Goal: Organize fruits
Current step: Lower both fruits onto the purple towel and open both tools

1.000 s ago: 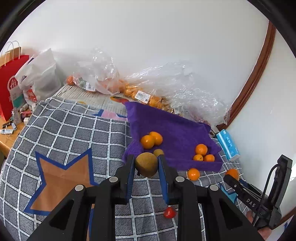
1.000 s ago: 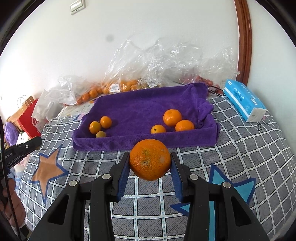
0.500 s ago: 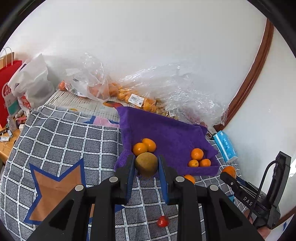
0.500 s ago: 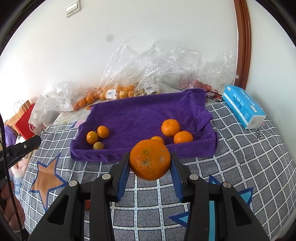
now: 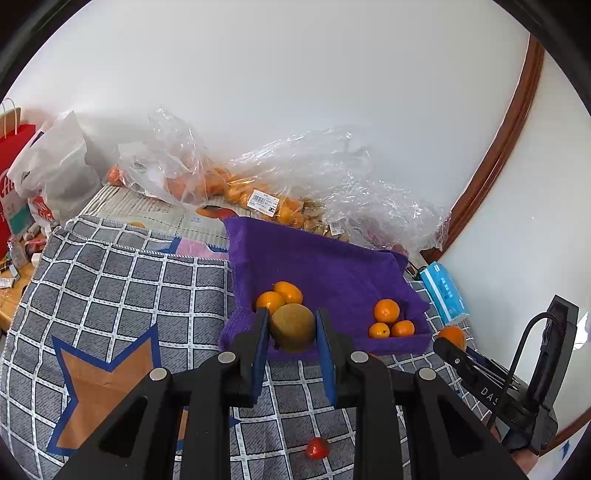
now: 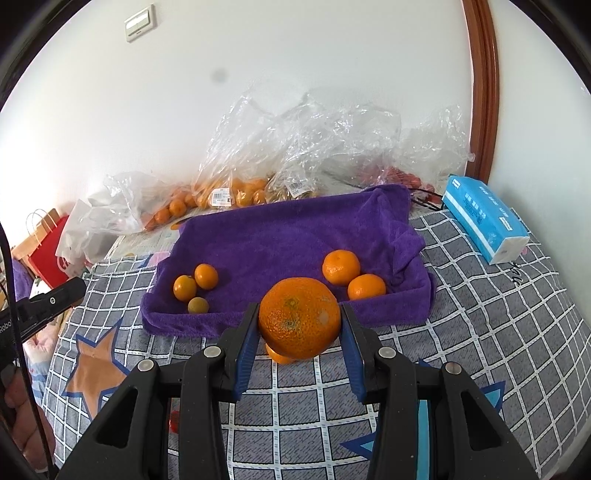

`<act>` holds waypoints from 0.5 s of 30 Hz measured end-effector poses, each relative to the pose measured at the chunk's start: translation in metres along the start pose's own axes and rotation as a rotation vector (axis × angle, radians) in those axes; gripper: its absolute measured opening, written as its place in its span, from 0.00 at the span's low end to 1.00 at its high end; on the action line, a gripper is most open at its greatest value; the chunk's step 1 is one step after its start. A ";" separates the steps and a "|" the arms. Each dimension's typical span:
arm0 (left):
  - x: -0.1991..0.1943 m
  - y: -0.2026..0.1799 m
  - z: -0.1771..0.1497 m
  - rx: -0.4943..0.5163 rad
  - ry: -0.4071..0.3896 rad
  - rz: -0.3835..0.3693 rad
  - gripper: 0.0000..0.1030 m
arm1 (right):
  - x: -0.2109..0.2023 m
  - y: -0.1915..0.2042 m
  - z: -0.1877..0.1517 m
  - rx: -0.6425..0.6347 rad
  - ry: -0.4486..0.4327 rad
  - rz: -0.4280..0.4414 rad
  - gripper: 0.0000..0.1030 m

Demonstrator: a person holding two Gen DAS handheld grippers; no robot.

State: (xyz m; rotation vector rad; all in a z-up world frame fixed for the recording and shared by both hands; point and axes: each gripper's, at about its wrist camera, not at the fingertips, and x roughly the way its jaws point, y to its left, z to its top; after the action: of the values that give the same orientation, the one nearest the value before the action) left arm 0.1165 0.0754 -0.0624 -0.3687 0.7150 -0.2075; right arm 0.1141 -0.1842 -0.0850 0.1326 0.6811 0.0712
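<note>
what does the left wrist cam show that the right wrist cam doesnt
Only the left wrist view: the left claw shut on a brownish-green fruit, and a whole small red fruit on the checked cloth.
Only the right wrist view: the right claw shut on a big orange, and a wall switch.
Both: the purple towel holding small oranges, the blue tissue pack.

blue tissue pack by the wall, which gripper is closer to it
Right. The right gripper, holding a mandarin, sits at the tray's near right side below the tissue pack. The left gripper, holding a brownish fruit, is farther over at the tray's left end.
</note>
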 end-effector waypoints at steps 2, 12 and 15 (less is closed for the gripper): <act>0.001 0.000 0.002 -0.004 -0.002 -0.004 0.23 | 0.001 0.000 0.001 -0.002 -0.002 0.000 0.41; 0.017 -0.002 0.009 0.010 0.016 -0.001 0.23 | 0.010 0.001 0.011 -0.010 -0.013 -0.005 0.41; 0.023 -0.002 0.012 0.010 0.022 -0.001 0.23 | 0.014 0.000 0.014 -0.010 -0.012 -0.006 0.41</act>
State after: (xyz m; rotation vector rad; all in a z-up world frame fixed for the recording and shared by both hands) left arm 0.1410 0.0697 -0.0671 -0.3573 0.7353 -0.2160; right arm 0.1344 -0.1841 -0.0830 0.1211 0.6691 0.0681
